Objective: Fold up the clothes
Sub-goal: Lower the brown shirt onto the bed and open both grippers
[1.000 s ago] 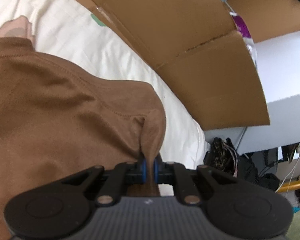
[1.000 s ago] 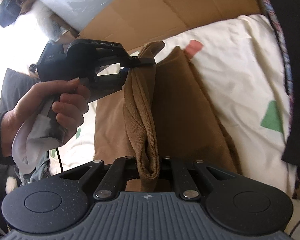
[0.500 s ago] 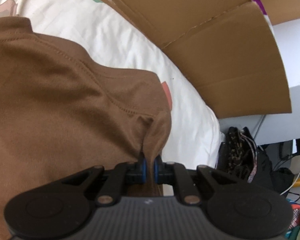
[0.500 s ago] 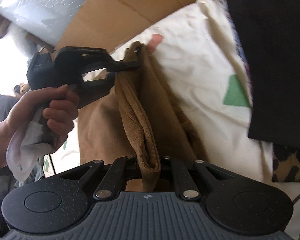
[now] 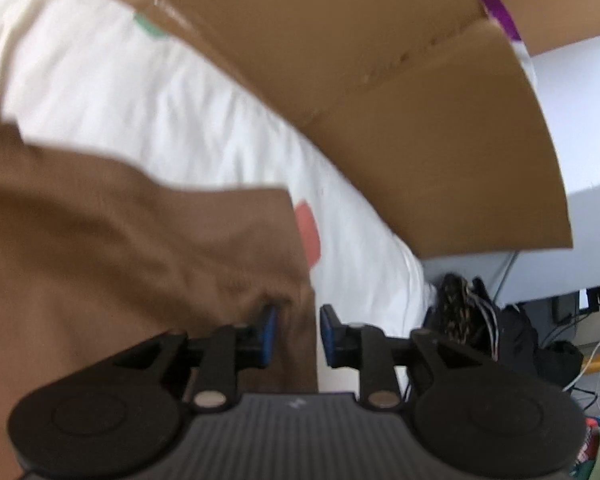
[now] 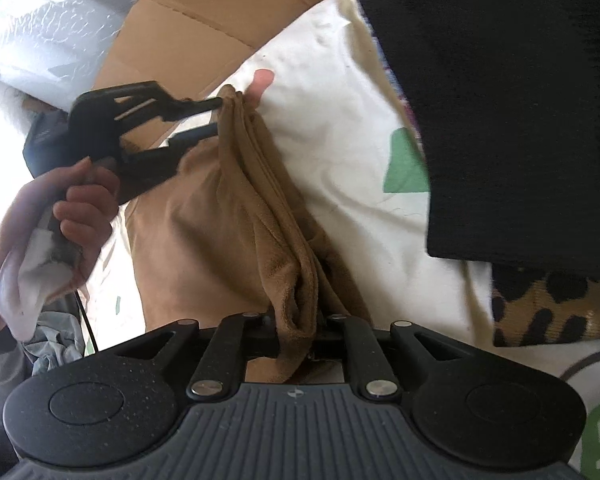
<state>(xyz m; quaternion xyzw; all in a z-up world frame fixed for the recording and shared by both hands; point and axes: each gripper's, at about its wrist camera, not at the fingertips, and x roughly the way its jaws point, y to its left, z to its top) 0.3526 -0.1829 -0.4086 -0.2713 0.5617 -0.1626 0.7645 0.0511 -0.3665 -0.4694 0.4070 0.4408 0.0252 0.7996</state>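
A brown garment [image 5: 100, 260] lies on a white patterned bedsheet [image 5: 180, 120]. In the left wrist view my left gripper [image 5: 298, 332] is open, its blue pads [image 5: 269, 330] apart, with the garment's corner edge lying loose between them. The right wrist view shows the garment [image 6: 220, 240] bunched into a ridge, and my right gripper [image 6: 298, 326] is shut on its near end. At the ridge's far end the left gripper [image 6: 216, 118] stands with its fingers spread beside the cloth, held by a hand [image 6: 60, 208].
A flattened cardboard sheet [image 5: 380, 80] runs along the bed's far side. A black garment [image 6: 500, 100] and a leopard-print cloth [image 6: 548, 308] lie to the right on the sheet [image 6: 340, 120]. Bags and cables [image 5: 468, 308] sit on the floor beyond the bed.
My left gripper has opened and let go of the garment's corner, which has dropped onto the sheet. The right gripper keeps its hold and has moved a little lower.
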